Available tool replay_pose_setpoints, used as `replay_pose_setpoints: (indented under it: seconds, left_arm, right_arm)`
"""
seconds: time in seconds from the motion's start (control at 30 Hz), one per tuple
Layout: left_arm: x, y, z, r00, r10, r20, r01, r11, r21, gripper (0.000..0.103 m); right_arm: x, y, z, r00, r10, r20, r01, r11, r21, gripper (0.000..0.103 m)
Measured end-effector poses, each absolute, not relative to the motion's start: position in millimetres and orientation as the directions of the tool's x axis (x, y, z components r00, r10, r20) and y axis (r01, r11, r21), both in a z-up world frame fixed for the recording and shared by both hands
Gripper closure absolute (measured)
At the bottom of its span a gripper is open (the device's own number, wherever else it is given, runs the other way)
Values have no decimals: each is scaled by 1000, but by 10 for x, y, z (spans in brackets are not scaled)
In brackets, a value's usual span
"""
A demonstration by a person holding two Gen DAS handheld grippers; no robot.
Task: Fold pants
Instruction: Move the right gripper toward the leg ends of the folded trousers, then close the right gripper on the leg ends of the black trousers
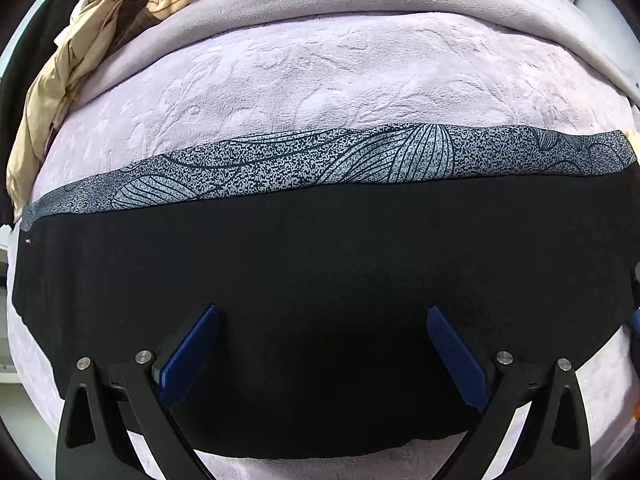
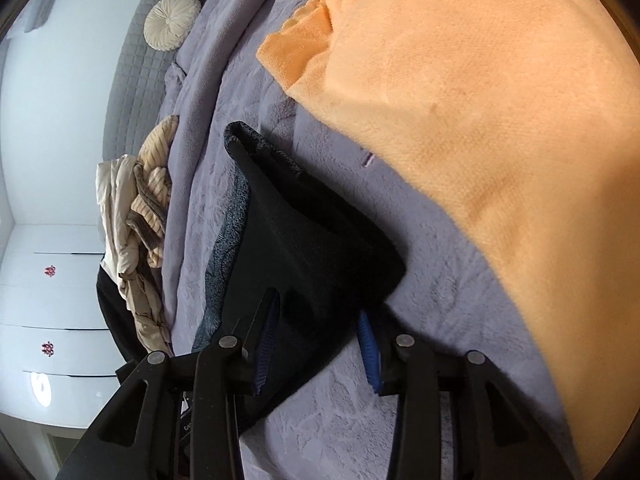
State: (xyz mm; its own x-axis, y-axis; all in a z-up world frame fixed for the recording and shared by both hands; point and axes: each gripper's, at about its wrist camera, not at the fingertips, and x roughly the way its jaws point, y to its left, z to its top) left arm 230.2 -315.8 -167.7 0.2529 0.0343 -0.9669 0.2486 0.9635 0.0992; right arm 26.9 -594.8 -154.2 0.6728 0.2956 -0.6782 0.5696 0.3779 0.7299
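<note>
One pair of black pants (image 1: 320,280) with a grey patterned band was laid on a lilac plush bedspread (image 1: 320,80); the left gripper (image 1: 320,316) was held apart above it, and the right gripper (image 2: 318,312) was spread around a raised fold.

I see a bed spread with a lilac plush blanket (image 2: 420,360), embossed and softly lit. Behind it runs a grey quilted headboard (image 2: 132,72), and a round cream cushion (image 2: 172,20) leans against that headboard. Beyond the headboard stands a pale wall (image 2: 52,100). Below the wall, beside the bed, I make out white drawer fronts (image 2: 52,304) with small red marks.
</note>
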Motion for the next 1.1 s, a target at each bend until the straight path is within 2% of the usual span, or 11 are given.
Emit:
replay_pose_setpoints:
  seconds: [0.1, 0.27, 0.3, 0.33, 0.43, 0.6, 0.77, 1.1]
  left_arm:
    - [2310, -3148, -1657, 259, 37, -965, 255, 961, 105, 0]
    - [2240, -3182, -1664, 279, 48, -959, 279, 952, 129, 0]
    - [2246, -3181, -1658, 270, 48, -962, 278, 952, 126, 0]
    - [2268, -3180, -1625, 252, 49, -966, 275, 954, 120, 0]
    - [2353, -3199, -1415, 281, 35, -959, 254, 961, 109, 1]
    - [2665, -3426, -1273, 366, 2, -931, 240, 966, 96, 1]
    - [2908, -3705, -1808, 325, 49, -944, 256, 957, 138, 0]
    - [2459, -3269, -1280, 346, -6, -938, 302, 947, 106, 0]
  right_arm:
    - [344, -5888, -1460, 700, 310, -643, 517, 402, 756, 57]
    - [488, -5919, -1539, 683, 330, -651, 516, 413, 750, 55]
    - [508, -5952, -1612, 682, 338, -648, 530, 382, 757, 59]
    - [533, -5976, -1679, 673, 349, -652, 548, 357, 757, 75]
    - [535, -5990, -1706, 667, 353, -656, 558, 347, 754, 79]
    - [527, -5977, -1689, 662, 362, -657, 543, 372, 753, 80]
    - [496, -5982, -1706, 665, 357, -656, 530, 393, 751, 80]
    - [507, -5992, -1700, 660, 360, -660, 535, 392, 749, 80]
